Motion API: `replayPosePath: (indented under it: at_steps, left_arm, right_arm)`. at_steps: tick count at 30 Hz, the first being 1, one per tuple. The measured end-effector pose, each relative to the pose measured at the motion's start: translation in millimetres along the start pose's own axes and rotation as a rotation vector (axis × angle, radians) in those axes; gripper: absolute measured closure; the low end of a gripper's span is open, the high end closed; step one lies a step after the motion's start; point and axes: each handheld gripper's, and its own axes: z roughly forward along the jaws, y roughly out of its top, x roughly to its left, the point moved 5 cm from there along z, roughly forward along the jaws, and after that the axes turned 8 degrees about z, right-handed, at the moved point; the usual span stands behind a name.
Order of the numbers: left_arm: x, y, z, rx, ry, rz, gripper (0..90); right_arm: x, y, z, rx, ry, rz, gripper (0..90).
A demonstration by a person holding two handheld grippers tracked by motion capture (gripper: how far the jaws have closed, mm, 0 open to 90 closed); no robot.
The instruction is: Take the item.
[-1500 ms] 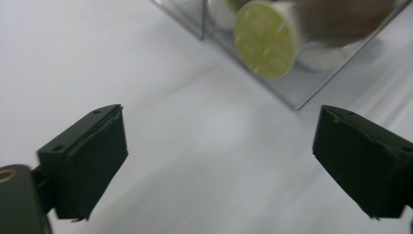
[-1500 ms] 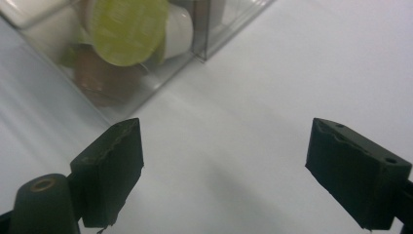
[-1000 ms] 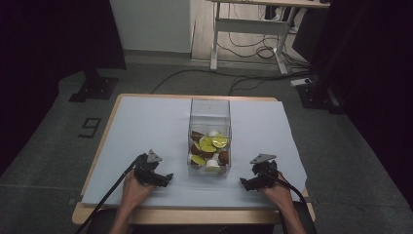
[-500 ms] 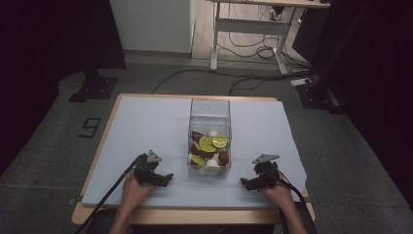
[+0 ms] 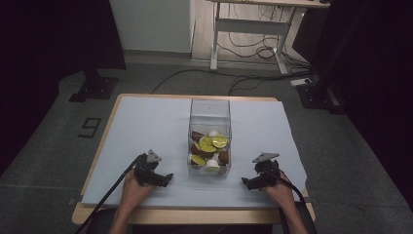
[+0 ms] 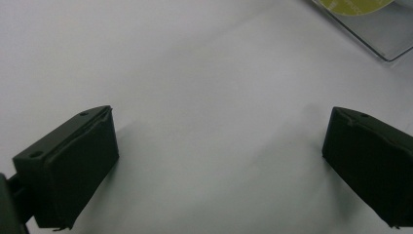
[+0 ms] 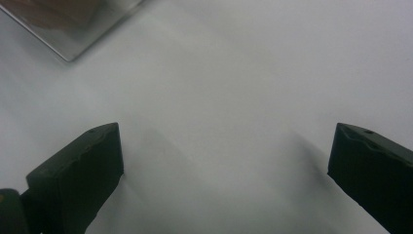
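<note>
A clear plastic box (image 5: 210,110) stands upright in the middle of the white-covered table (image 5: 146,122). It holds several round capsules, yellow-green (image 5: 208,145), brown (image 5: 223,157) and white (image 5: 212,132). My left gripper (image 5: 168,177) rests on the table left of the box, open, with nothing between its jaws (image 6: 221,161). My right gripper (image 5: 245,182) rests right of the box, also open and empty (image 7: 226,170). A corner of the box (image 6: 384,44) with a yellow-green capsule (image 6: 350,5) shows at the top right of the left gripper view. Another box corner (image 7: 73,29) shows at the top left of the right gripper view.
Bare white cover lies around the box and toward the front table edge (image 5: 195,214). Beyond the table are a grey floor with cables (image 5: 253,53), a black stand base (image 5: 95,87) at the left and a desk frame (image 5: 248,29) at the back.
The right gripper has shifted slightly to the right and nearer the front edge. The left gripper has stayed where it was.
</note>
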Motion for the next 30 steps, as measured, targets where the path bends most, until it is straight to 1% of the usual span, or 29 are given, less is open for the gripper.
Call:
replayPosePath:
  at_steps: [1, 4, 5, 7, 9, 11, 12, 15, 16, 17, 18, 19, 21, 25, 26, 29, 30]
  left_arm:
    - [0.0, 0.0, 0.0, 0.0, 0.0, 0.0, 0.0]
    - [-0.1, 0.0, 0.0, 0.0, 0.001, 0.0, 0.0]
    - [0.0, 0.0, 0.0, 0.0, 0.0, 0.0, 0.0]
    - [0.0, 0.0, 0.0, 0.0, 0.0, 0.0, 0.0]
    - [-0.1, 0.0, 0.0, 0.0, 0.001, 0.0, 0.0]
    - [-0.2, -0.1, -0.1, 0.001, 0.002, 0.002, 0.0]
    - [-0.3, -0.1, 0.0, 0.001, 0.003, 0.002, 0.0]
    - [-0.4, -0.1, -0.1, 0.0, 0.003, 0.001, 0.0]
    - [-0.5, -0.1, 0.0, 0.0, 0.003, 0.001, 0.0]
    - [-0.4, -0.1, -0.1, 0.002, 0.004, 0.002, 0.0]
    - [-0.4, -0.1, -0.1, 0.001, 0.003, 0.002, 0.0]
    - [-0.4, -0.1, -0.1, 0.001, 0.003, 0.002, 0.0]
    - [-0.4, -0.1, -0.1, 0.001, 0.003, 0.002, 0.0]
    - [-0.3, -0.1, -0.1, 0.001, 0.003, 0.002, 0.0]
    - [-0.4, -0.1, 0.0, 0.001, 0.004, 0.002, 0.0]
    - [-0.5, -0.1, -0.1, 0.001, 0.003, 0.001, 0.0]
    - [-0.5, -0.1, 0.0, 0.001, 0.004, 0.001, 0.0]
  right_arm:
    - [0.0, 0.0, 0.0, 0.0, 0.0, 0.0, 0.0]
    - [-0.4, 2.7, -7.1, -0.022, -0.008, -0.024, 0.0]
    - [0.4, 4.6, -13.1, -0.037, -0.013, -0.045, 0.0]
    - [0.5, 5.6, -15.2, -0.042, -0.019, -0.049, 0.0]
    - [1.5, 8.5, -22.1, -0.05, -0.027, -0.06, 0.1]
    - [2.4, 11.7, -27.2, -0.061, -0.028, -0.056, 0.1]
    - [3.7, 12.6, -29.5, -0.063, -0.023, -0.052, 0.1]
    - [7.8, 16.1, -36.6, -0.074, -0.008, -0.07, 0.0]
    - [9.6, 17.9, -39.3, -0.082, 0.0, -0.073, 0.0]
    - [13.2, 22.6, -44.5, -0.101, 0.019, -0.084, 0.0]
    - [14.3, 24.5, -46.3, -0.108, 0.025, -0.089, 0.0]
    - [14.3, 24.5, -46.3, -0.108, 0.025, -0.089, 0.0]
    - [18.3, 30.0, -51.6, -0.118, 0.044, -0.088, 0.0]
    - [24.0, 40.1, -58.0, -0.119, 0.059, -0.092, 0.5]
    - [27.4, 45.3, -58.6, -0.115, 0.065, -0.096, 1.5]
    - [31.3, 50.3, -59.1, -0.114, 0.078, -0.103, 2.0]
    - [37.1, 57.4, -60.4, -0.117, 0.085, -0.106, 3.3]
